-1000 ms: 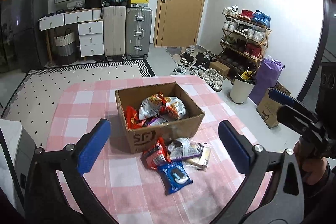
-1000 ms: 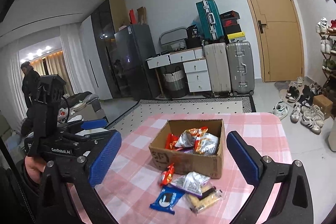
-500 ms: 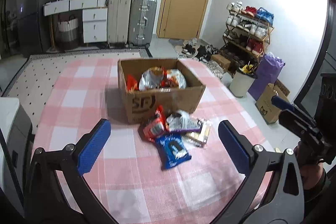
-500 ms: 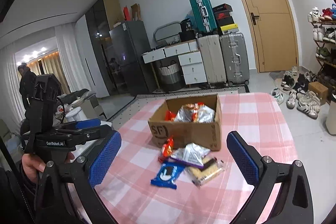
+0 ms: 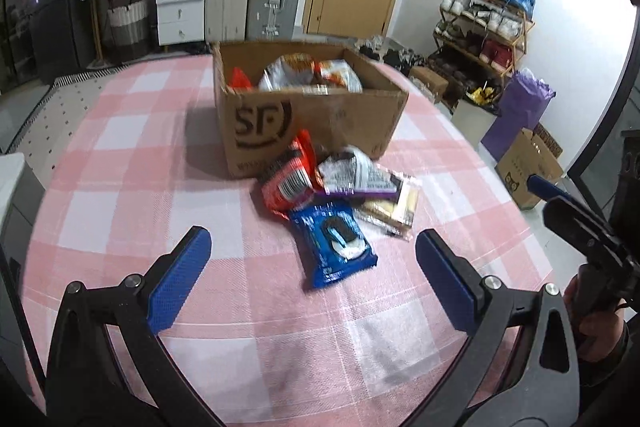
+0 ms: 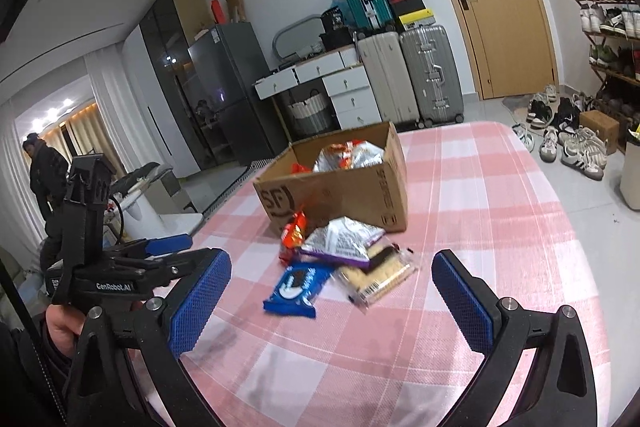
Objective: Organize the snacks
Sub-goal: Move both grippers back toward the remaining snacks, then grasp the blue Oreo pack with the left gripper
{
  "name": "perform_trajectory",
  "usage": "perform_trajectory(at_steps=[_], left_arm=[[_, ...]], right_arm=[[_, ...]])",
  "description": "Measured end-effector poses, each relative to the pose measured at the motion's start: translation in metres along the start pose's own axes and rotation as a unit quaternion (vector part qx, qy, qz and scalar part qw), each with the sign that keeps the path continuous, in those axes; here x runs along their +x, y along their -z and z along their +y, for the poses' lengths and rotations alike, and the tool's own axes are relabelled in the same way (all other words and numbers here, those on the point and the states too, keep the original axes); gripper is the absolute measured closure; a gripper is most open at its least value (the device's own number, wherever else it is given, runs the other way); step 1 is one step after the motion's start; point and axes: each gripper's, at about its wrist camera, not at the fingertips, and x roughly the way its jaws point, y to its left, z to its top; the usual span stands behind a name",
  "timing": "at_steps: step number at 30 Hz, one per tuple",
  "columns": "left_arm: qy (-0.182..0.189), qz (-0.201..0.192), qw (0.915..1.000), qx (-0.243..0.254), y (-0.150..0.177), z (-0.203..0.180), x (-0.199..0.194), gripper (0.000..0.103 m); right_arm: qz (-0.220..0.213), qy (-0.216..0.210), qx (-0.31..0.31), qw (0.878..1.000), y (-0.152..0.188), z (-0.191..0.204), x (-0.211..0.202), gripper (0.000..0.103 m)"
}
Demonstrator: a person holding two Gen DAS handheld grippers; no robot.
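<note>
since a second ago both of your hand-held grippers have dropped lower and closer, so the snack pile now sits larger in each view. your left hand-held gripper (image 5: 312, 283) is spread wide and holds nothing; your right hand-held gripper (image 6: 332, 301) is just as wide and also empty.

the loose snacks lie on the counter (image 5: 120, 187) just in front of the box (image 5: 312, 123): a blue pack (image 5: 334, 247) nearest you, a red pack (image 5: 288, 181) leaning against the box wall, a silver bag (image 5: 354, 177) overlapping it, and a clear cracker pack (image 5: 394, 211) partly under the silver bag. more bags already sit inside the box.

these look light and soft, with slick crinkly film that may slide under the pads. the crackers and the cookies in the blue pack are likely brittle, so squeeze gently. take the blue pack across its short width, since it lies freest of the others.

your left view looks down into the box and shows the fill. your right view shows the blue pack (image 6: 298, 285) from the side, the box's right wall, and your left tool beside it.
</note>
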Motion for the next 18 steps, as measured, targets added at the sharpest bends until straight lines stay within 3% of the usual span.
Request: perform_trajectory(at_steps=[18], left_arm=[[-0.045, 0.087, 0.9952, -0.001, 0.002, -0.023, 0.13, 0.001]], right_arm=[[0.033, -0.021, 0.068, 0.997, 0.033, -0.041, 0.03, 0.001]])
